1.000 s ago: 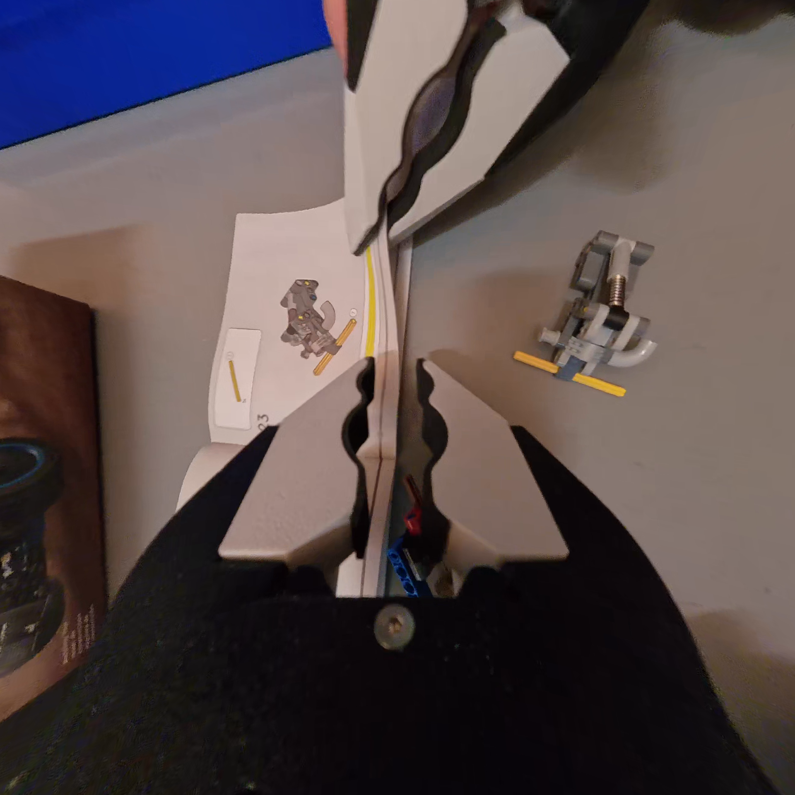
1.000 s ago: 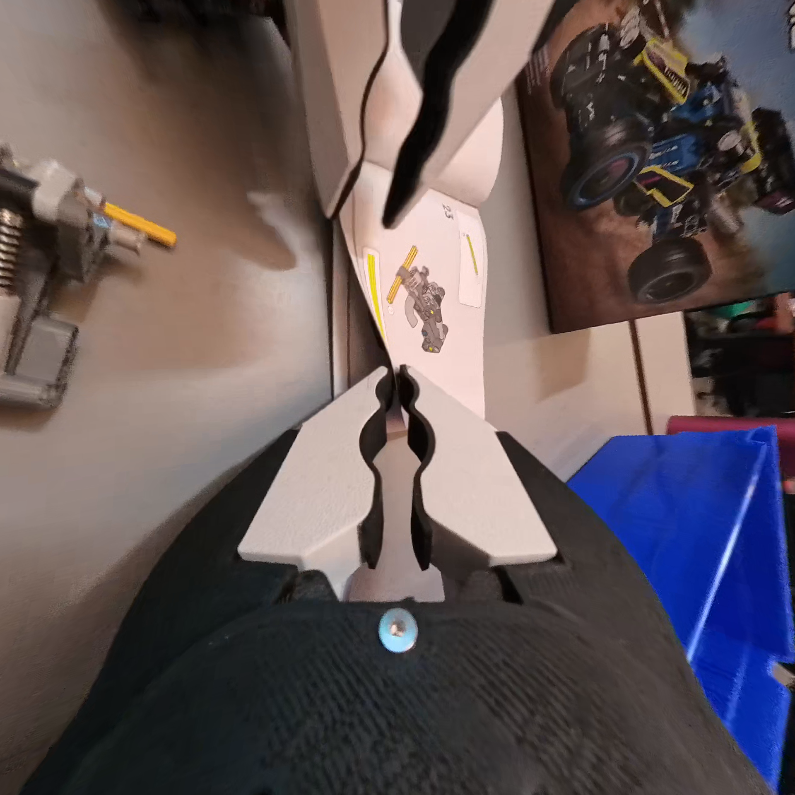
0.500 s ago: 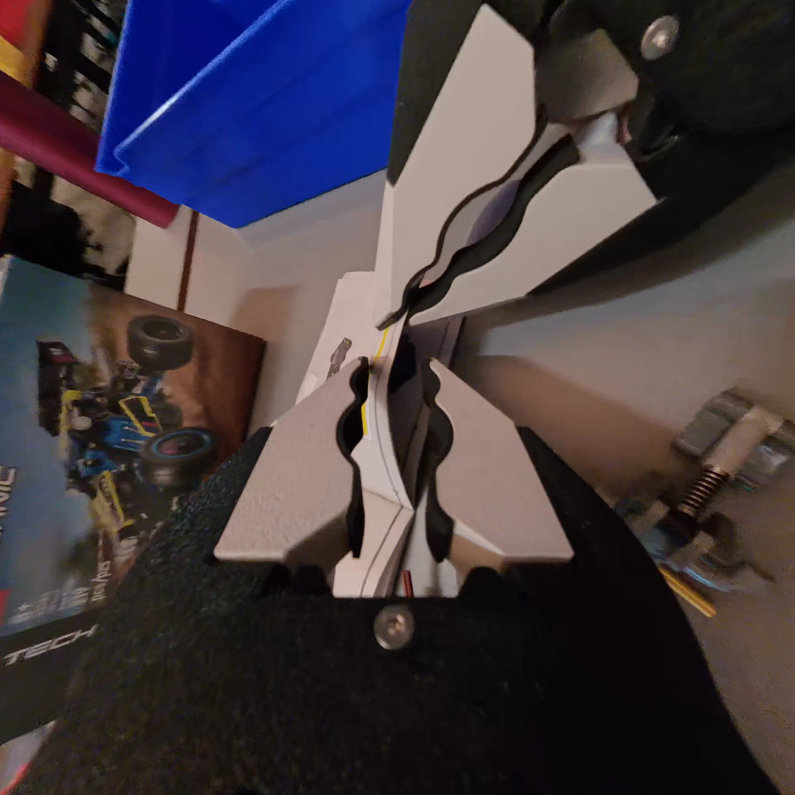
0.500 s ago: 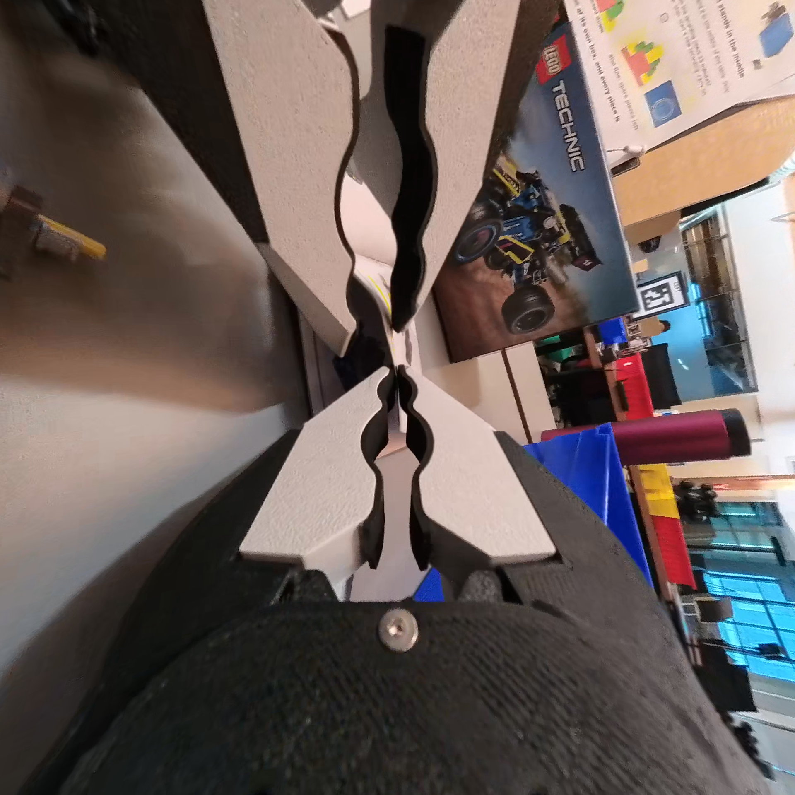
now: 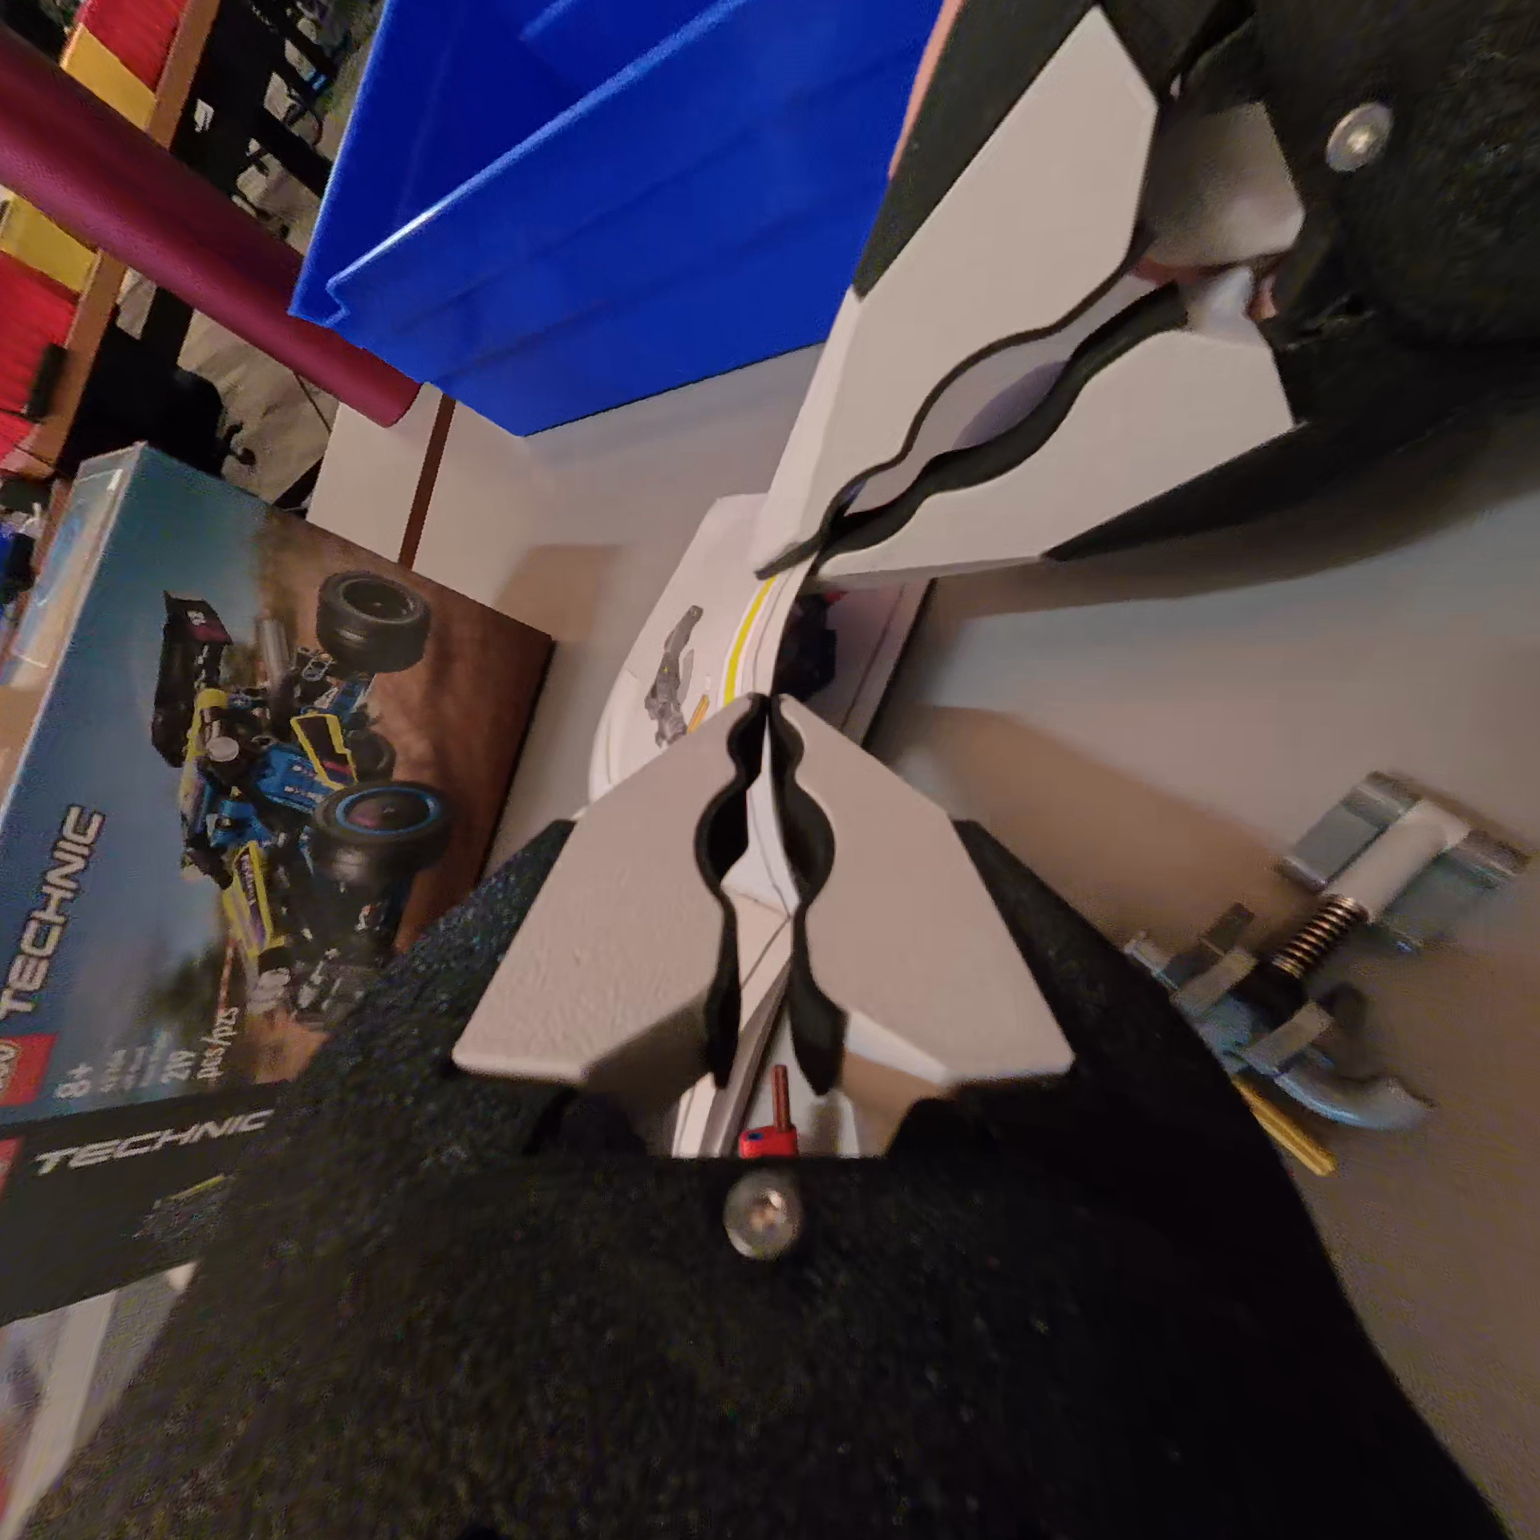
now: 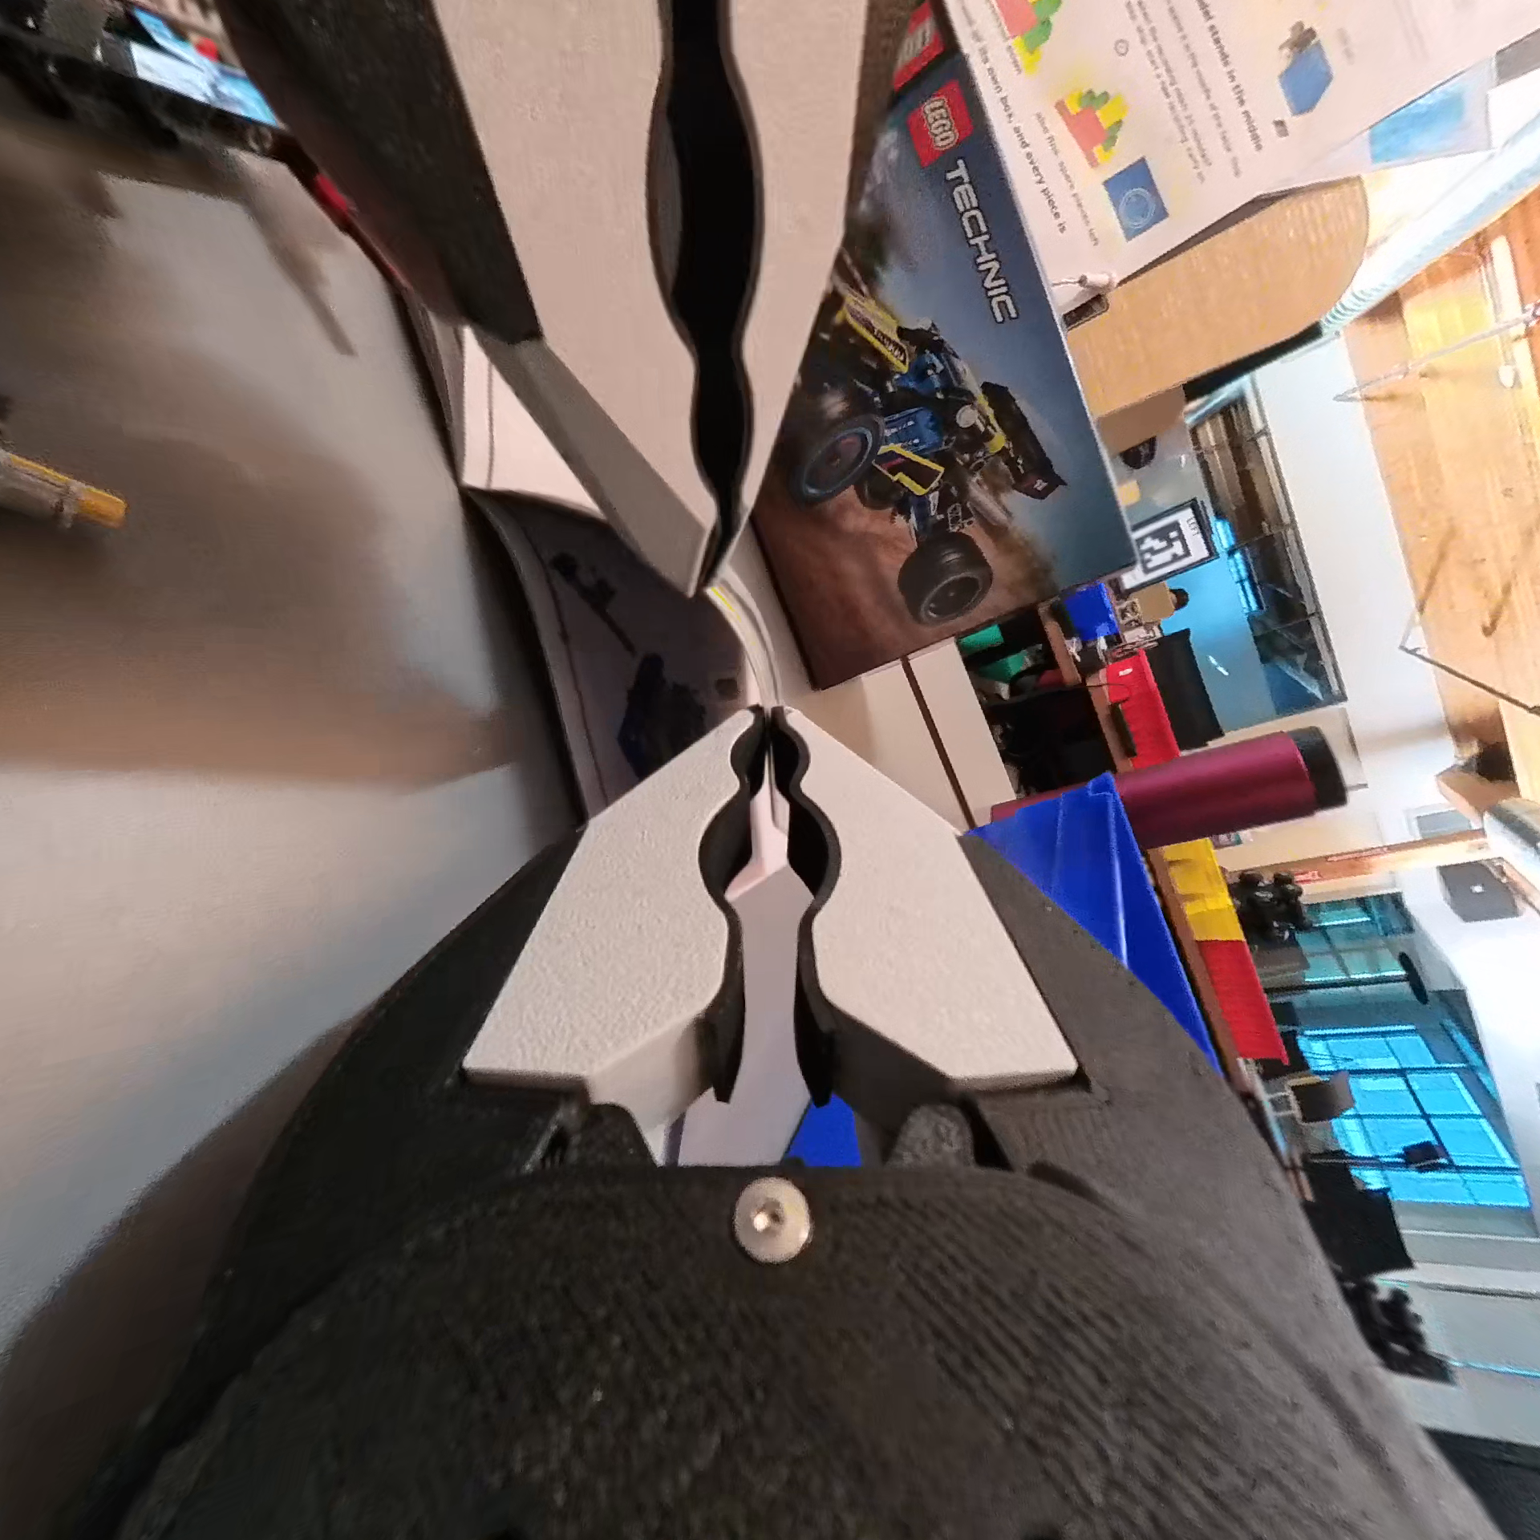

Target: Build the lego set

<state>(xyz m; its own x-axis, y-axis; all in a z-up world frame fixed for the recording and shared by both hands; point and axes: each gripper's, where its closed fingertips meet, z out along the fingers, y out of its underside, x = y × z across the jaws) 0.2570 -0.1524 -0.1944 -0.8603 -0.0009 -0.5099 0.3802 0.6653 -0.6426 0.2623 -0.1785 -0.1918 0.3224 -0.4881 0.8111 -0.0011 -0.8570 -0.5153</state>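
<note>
White paper, a page of the instruction booklet point(image 5: 667, 675), is pinched at one edge by the left gripper point(image 5: 765, 708), whose pale jaws are pressed together on the sheet. The right gripper point(image 6: 767, 718) pinches the same page from the opposite end, its jaws also closed on the paper. The two sets of jaws face each other nearly tip to tip, so the page's long axis runs straight from one pair to the other, and the sheet stands on edge, bowing to one side between them.

In the left wrist view, the booklet page curves away to the left of the jaws, showing a small drawing of a grey part and a yellow stripe. Right of the jaws, on the grey counter point(image 5: 1167, 667), lies the partly built lego assembly point(image 5: 1325, 942): grey pieces with a metal spring and a white tube, its long axis slanting up to the right, a yellow axle at its lower end. It is well apart from the page, with bare counter between.

Left of the jaws the lego box point(image 5: 233, 750) lies flat, close beside the booklet. Beyond the jaws sits a blue bin point(image 5: 600, 208), with a maroon cylinder point(image 5: 167, 233) to its left. A small red piece point(image 5: 771, 1125) shows just behind the left jaws, below the page.
</note>
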